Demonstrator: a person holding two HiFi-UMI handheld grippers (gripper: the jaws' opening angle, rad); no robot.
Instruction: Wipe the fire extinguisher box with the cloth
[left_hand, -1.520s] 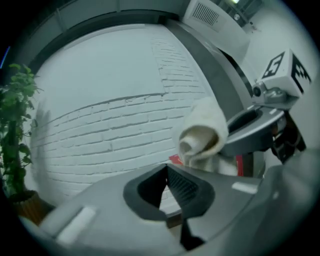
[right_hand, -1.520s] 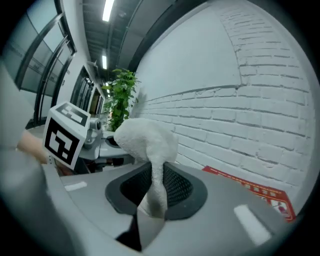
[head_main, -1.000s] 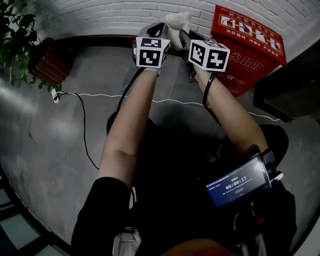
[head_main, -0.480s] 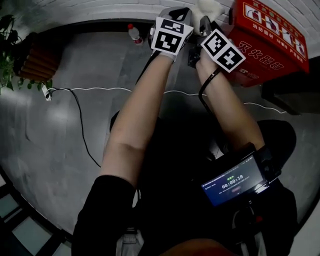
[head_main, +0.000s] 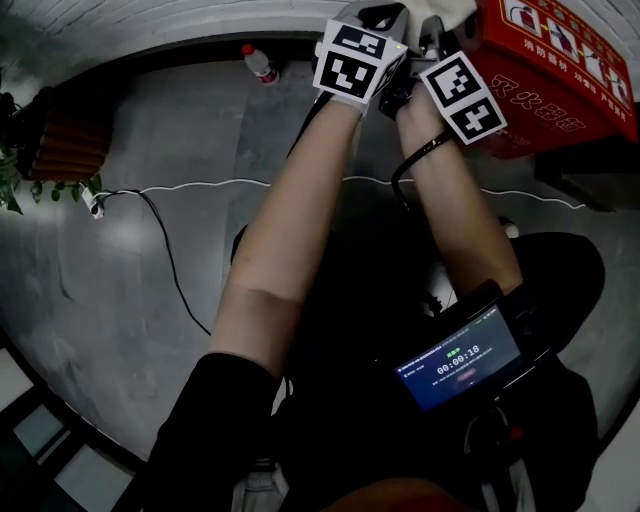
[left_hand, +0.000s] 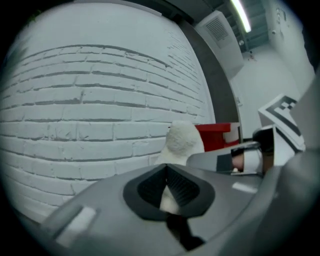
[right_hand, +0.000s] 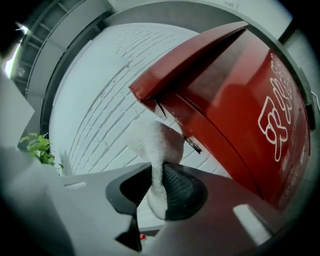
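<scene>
We have our left tongs (left_hand: 167, 176) and right tongs (right_hand: 160, 180) both pinched on the cloth (right_hand: 150, 142), soft and limp, best held by its bunched edge, at the top of the frame just beside the stiff red box (head_main: 560, 75) at upper right

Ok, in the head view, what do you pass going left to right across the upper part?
plant → bottle → left gripper → right gripper → fire extinguisher box
</scene>
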